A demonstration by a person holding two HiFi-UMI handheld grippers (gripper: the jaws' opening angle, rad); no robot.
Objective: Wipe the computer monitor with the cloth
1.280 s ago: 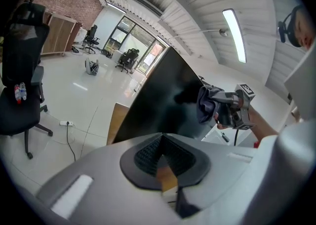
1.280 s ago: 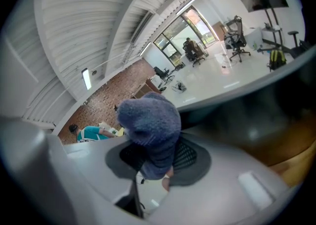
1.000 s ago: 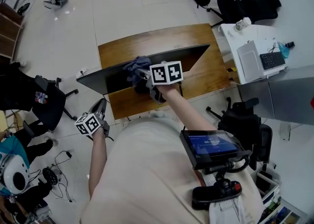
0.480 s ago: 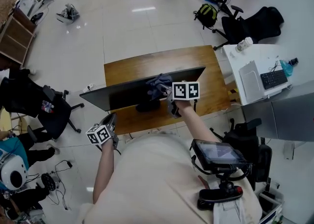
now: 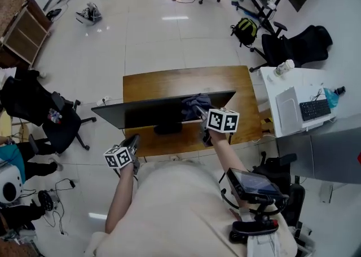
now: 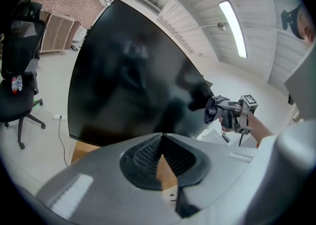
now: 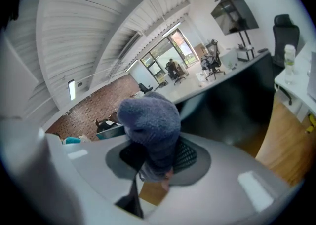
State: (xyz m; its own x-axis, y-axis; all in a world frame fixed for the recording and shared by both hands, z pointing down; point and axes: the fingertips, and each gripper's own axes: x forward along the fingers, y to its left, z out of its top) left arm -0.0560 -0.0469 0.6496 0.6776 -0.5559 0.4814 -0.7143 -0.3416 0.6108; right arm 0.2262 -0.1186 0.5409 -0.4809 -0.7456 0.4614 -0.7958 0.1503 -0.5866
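Note:
A wide black monitor [image 5: 161, 111] stands on a wooden desk [image 5: 186, 81]. My right gripper [image 5: 201, 111] is shut on a blue-grey cloth [image 5: 195, 104] and holds it against the right part of the screen, near the upper edge. In the right gripper view the cloth [image 7: 150, 123] bulges out of the jaws and hides their tips, with the dark screen [image 7: 237, 103] behind it. My left gripper [image 5: 133, 141] hangs low at the desk's front left edge, shut and empty. The left gripper view faces the screen [image 6: 128, 71] and shows the cloth [image 6: 212, 109] at its right side.
A white side table [image 5: 293, 95] with a laptop, a keyboard and a bottle stands right of the desk. Black office chairs [image 5: 39, 109] stand at the left and at the far right [image 5: 302, 44]. A backpack [image 5: 244, 30] lies on the floor behind.
My right gripper has carried the cloth to the right along the screen, from its middle to its right part. The left gripper has stayed low at the desk's front edge.

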